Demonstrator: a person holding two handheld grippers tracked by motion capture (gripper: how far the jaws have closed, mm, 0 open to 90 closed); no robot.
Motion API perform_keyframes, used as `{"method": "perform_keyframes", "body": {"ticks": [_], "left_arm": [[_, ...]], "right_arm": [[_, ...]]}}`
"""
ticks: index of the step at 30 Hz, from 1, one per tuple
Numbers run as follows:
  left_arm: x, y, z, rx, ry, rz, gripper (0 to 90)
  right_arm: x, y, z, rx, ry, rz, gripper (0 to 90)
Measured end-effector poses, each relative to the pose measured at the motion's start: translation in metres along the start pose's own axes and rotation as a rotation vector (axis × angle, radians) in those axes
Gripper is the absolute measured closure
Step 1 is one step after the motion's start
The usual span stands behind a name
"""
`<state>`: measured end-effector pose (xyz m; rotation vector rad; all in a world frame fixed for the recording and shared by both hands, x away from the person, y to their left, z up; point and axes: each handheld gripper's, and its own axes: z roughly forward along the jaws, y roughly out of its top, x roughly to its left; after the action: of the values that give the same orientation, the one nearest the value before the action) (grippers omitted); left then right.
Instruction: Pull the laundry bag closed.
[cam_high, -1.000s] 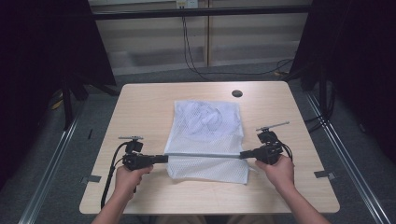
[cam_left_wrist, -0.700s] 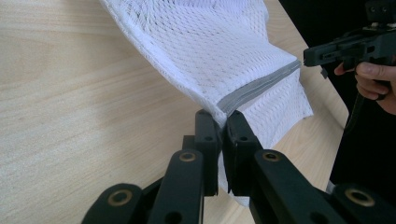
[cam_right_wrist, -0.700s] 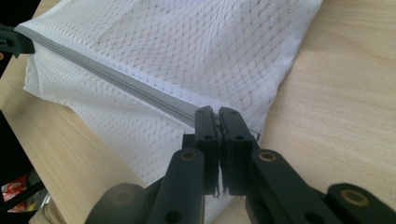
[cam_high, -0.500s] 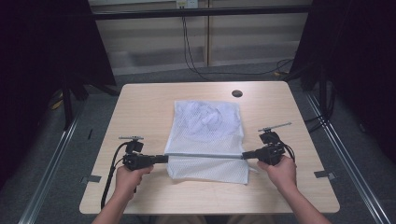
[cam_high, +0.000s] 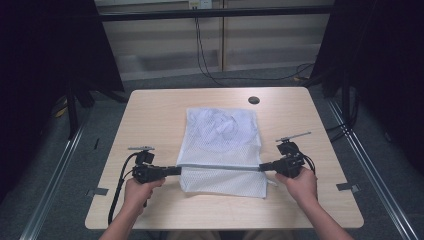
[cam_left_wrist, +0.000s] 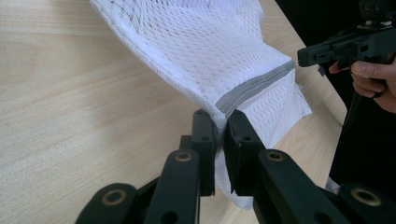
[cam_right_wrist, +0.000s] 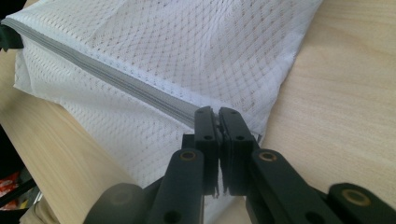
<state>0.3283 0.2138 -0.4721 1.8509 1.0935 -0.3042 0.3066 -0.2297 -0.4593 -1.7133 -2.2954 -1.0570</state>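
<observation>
the white mesh laundry bag (cam_high: 222, 145) lies in the middle of the table (cam_high: 150, 115), and both hands are on it at once, one at each end of the grey zipper band (cam_high: 220, 167) that crosses it near the person's side. the left tool (cam_high: 177, 170) comes in from the left edge, jaws pressed together on the corner where the zipper ends, and in the left gripper view you can see the mesh and grey tape (cam_left_wrist: 254, 86) squeezed right between the two black jaws. the right tool (cam_high: 261, 167) does the same from the other side, pinching its end of the band, and the right gripper view shows the zipper (cam_right_wrist: 116, 77) running straight away from its closed jaws. why hold it this way? by my reading the two grips pull against each other, so the zipper line is drawn taut and lifted a little off the wood, while the far part of the bag rests flat and the near flap (cam_high: 222, 182) hangs under the band. holding at the stiff tape rather than the loose netting gives each tool something firm to bite on. that taut line looks like a good crease for a fold, or a way to carry the near edge over the rest. something crumpled and white (cam_high: 225, 125) shows through the mesh in the far half; what it is, i cannot tell.
</observation>
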Motion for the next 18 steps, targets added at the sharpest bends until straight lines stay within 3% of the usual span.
{"method": "perform_keyframes", "body": {"ticks": [5, 9, 14, 18], "left_arm": [[0.0001, 0.0, 0.0008, 0.006, -0.001, 0.003, 77.2], [-0.0006, 0.0004, -0.0002, 0.005, 0.009, 0.011, 69.9], [0.0006, 0.0009, -0.0019, 0.012, 0.039, 0.011, 54.3], [0.0, 0.0024, -0.0043, 0.007, 0.092, 0.018, 38.7]], "right_arm": [[-0.0002, 0.0002, -0.0012, -0.015, -0.006, 0.0, 84.2], [-0.0011, 0.0005, -0.0033, -0.027, -0.019, -0.001, 70.6], [-0.0013, -0.0004, -0.0066, -0.052, -0.029, -0.009, 59.8], [-0.0012, -0.0011, -0.0083, -0.065, -0.026, -0.019, 51.4]]}}
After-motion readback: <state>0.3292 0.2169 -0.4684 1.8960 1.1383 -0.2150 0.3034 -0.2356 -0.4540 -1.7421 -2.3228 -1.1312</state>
